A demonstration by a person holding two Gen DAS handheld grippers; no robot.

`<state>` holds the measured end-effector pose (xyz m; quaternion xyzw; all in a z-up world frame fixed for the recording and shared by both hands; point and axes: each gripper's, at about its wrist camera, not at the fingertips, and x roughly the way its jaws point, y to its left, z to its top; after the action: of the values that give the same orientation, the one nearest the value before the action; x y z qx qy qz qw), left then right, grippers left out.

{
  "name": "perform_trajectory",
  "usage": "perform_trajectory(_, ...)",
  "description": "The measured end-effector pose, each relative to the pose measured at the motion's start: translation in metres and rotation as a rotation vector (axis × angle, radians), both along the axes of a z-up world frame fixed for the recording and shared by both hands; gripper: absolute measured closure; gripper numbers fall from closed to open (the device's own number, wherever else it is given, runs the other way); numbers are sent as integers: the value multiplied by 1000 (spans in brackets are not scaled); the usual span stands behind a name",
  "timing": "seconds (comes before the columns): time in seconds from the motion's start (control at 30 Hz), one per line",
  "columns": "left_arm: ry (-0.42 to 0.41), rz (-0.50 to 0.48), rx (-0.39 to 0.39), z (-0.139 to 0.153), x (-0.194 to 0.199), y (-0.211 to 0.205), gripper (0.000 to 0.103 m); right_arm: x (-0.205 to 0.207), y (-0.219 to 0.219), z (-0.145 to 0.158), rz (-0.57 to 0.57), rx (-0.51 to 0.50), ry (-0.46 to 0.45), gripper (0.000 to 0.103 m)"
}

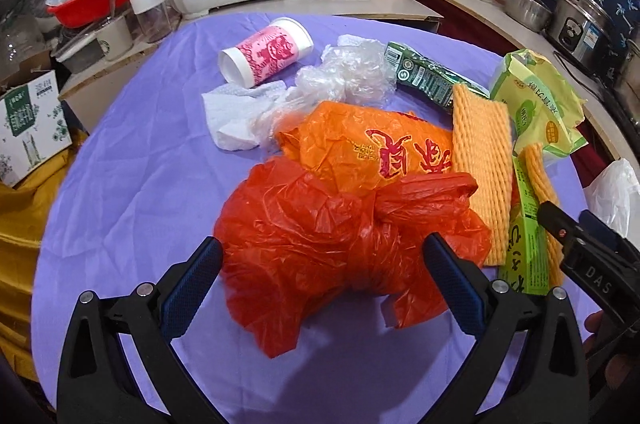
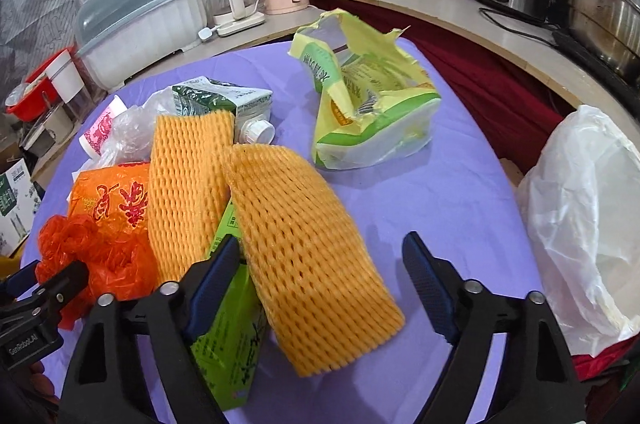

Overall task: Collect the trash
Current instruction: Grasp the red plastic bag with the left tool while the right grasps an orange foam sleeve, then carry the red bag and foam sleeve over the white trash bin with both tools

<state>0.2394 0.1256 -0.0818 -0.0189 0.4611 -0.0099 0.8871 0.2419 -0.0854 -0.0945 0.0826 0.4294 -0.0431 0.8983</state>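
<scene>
On the smooth purple tablecloth lies a heap of litter. In the left wrist view a crinkled red plastic bag, knotted at its neck, sits at centre, with a glossy orange bag printed in red at its 12 o'clock. At 11 o'clock lie a white paper towel, a crumpled clear bag and a tipped pink-and-white paper cup. At 2 o'clock are a dark green carton, a flat orange foam net and a torn yellow-green packet.

The left gripper stands wide open, its ribbed blue pads either side of the red bag; I cannot tell whether they touch it.

In the right wrist view the right gripper is released and grips nothing; a second foam net curves between its jaws over a light green box, and the left pad lies against that box. A floppy white bag gapes at 3 o'clock; its contents are hidden.
</scene>
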Motion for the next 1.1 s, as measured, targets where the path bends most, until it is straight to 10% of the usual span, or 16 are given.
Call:
perform_trajectory(0.37, -1, -18, -39, 3, -3, 3, 34, -2, 3, 3, 35, 53, -17, 90)
perform_trajectory(1.1, -121, -69, -60, 83, -86, 5, 49, -104, -43, 79, -88, 20, -151, 93)
